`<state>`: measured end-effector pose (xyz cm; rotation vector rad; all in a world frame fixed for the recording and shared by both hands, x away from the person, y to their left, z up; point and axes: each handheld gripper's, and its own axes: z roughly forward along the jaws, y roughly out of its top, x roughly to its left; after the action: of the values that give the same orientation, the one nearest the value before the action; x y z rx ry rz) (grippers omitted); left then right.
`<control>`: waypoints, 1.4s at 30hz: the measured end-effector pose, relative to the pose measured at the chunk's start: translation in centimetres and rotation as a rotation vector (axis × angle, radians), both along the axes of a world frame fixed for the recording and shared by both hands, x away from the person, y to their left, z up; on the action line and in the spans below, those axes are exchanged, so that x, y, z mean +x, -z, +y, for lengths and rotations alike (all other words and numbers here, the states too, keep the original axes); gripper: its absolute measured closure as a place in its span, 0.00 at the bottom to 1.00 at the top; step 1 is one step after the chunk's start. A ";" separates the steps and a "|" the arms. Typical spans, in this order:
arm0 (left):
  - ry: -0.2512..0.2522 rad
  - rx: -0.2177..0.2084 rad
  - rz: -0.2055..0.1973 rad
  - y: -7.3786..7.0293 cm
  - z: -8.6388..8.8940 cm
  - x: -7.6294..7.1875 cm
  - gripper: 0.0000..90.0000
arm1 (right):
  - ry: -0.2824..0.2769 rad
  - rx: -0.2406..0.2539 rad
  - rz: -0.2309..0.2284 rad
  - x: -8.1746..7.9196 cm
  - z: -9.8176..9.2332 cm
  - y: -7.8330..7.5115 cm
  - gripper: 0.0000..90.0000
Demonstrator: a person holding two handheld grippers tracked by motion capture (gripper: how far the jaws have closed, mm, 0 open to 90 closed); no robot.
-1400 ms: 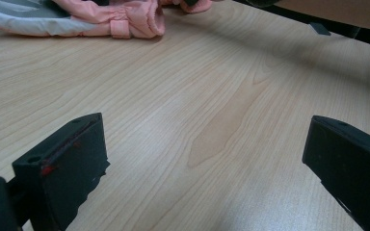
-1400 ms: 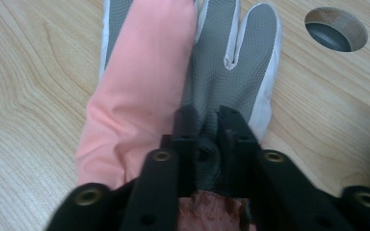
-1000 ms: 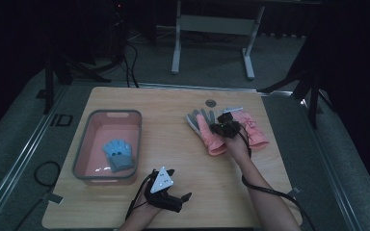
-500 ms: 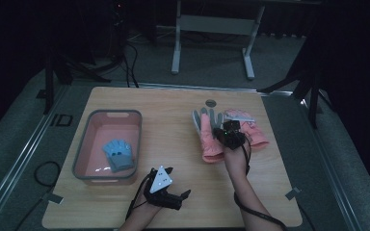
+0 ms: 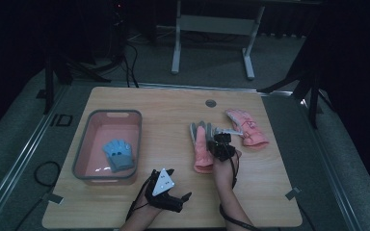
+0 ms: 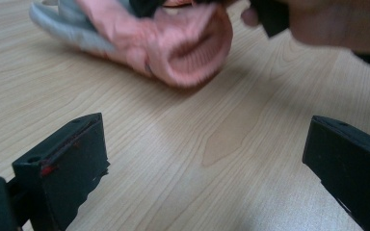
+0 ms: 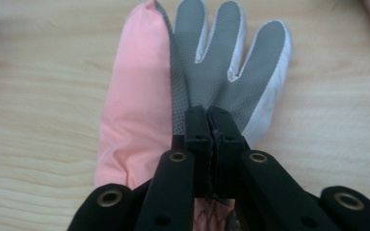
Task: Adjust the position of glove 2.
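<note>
The right gripper [image 7: 211,115] is clenched on the pink-and-grey glove [image 7: 207,72], its jaws pinching the fabric at the palm, and the glove lies on the desk [image 5: 173,110] right of the middle, fingers pointing far. The left gripper [image 5: 166,188] rests released near the front edge, its jaws spread wide with nothing between them. A second pink glove [image 5: 246,127] lies just right of the held one, and a blue glove [image 5: 118,154] sits in the grey bin [image 5: 83,149] at the left.

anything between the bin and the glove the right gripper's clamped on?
Nothing: in the high view only bare table separates the bin from the pink glove held by the right gripper.
</note>
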<state>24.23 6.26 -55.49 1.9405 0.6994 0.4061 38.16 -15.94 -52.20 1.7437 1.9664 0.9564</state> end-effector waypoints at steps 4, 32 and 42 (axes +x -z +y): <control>-0.001 -0.005 0.004 0.1 0.0 0.0 0.02 | 0.017 0.015 -0.006 -0.2 0.0 0.8 0.95; -0.007 -0.022 0.017 0.2 0.4 0.2 0.02 | -0.235 -0.119 -0.241 1.9 -12.2 -6.5 0.59; -0.005 -0.021 0.017 0.2 0.4 0.2 0.02 | -0.251 -0.124 -0.234 5.4 -17.1 -6.0 0.61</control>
<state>24.42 6.66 -55.68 1.9252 0.7164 0.3847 43.57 -33.07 -46.21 1.2775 2.0708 1.0406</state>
